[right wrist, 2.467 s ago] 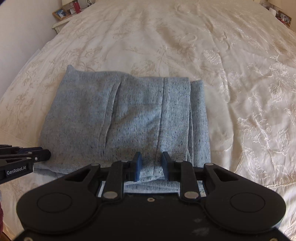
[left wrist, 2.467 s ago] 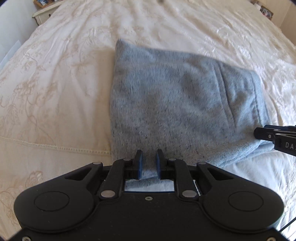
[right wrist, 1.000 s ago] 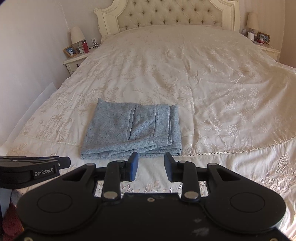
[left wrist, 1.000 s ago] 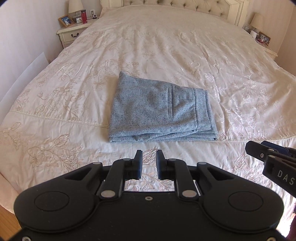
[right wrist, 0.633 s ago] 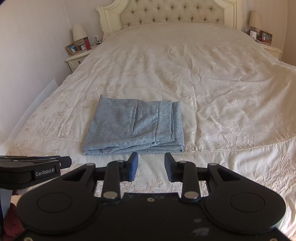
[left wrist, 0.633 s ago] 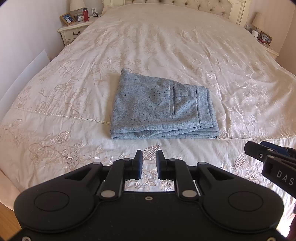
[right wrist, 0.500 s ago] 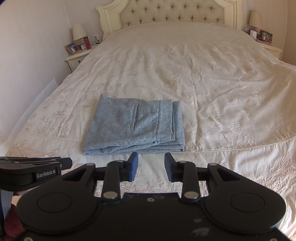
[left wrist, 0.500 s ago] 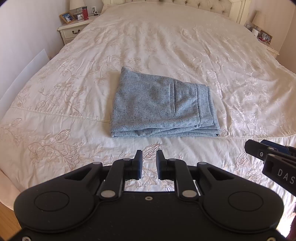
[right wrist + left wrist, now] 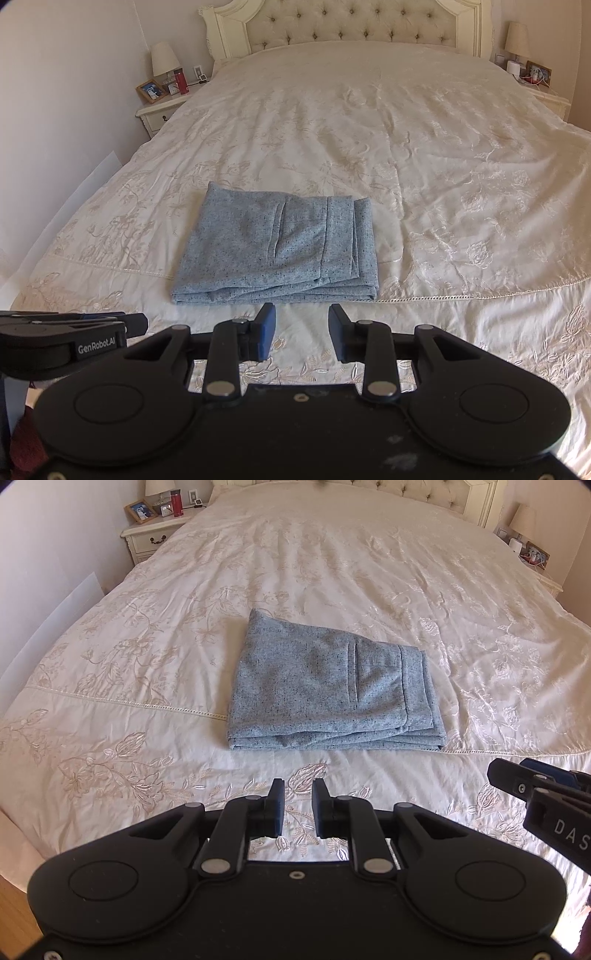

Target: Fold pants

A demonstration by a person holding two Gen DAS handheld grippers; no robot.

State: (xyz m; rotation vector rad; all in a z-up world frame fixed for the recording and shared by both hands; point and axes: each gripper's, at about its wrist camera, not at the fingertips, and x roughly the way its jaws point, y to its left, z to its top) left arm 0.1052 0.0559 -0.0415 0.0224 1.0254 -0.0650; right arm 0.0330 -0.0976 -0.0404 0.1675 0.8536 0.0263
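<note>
Pants [image 9: 332, 686] folded on bedspread [image 9: 332, 554]; grippers apart, seemingly empty.

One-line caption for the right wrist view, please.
Folded grey pants lie on the cream bedspread; open right gripper hovers short of them.

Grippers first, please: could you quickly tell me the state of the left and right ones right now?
Left gripper: open, narrow gap, holding nothing.
Right gripper: open, holding nothing, short of the folded grey-blue speckled pants.
</note>
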